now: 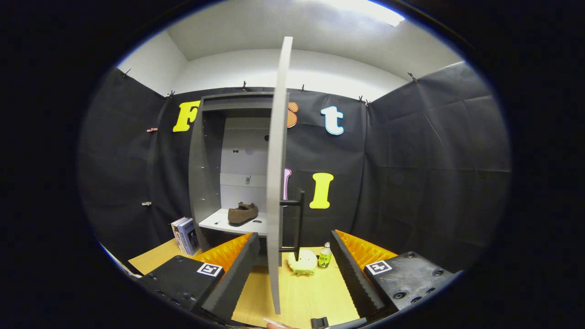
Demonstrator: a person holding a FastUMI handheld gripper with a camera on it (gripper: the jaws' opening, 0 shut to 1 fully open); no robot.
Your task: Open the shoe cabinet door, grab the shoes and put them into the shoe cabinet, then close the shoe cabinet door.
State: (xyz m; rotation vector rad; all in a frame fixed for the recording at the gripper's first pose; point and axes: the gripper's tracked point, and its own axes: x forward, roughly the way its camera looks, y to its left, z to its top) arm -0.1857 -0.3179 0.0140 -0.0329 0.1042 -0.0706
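Shoe [242,213] sits on the cabinet [206,160] shelf; the door [278,183] stands open, edge-on between the spread fingers of the hand-held gripper [292,274], which grip nothing.

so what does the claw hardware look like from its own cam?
The claw has two long wedge fingers with ribbed, sawtooth inner faces. Each sits on a black block carrying a square black-and-white marker tag; the right block shows round screw recesses. No cables visible.
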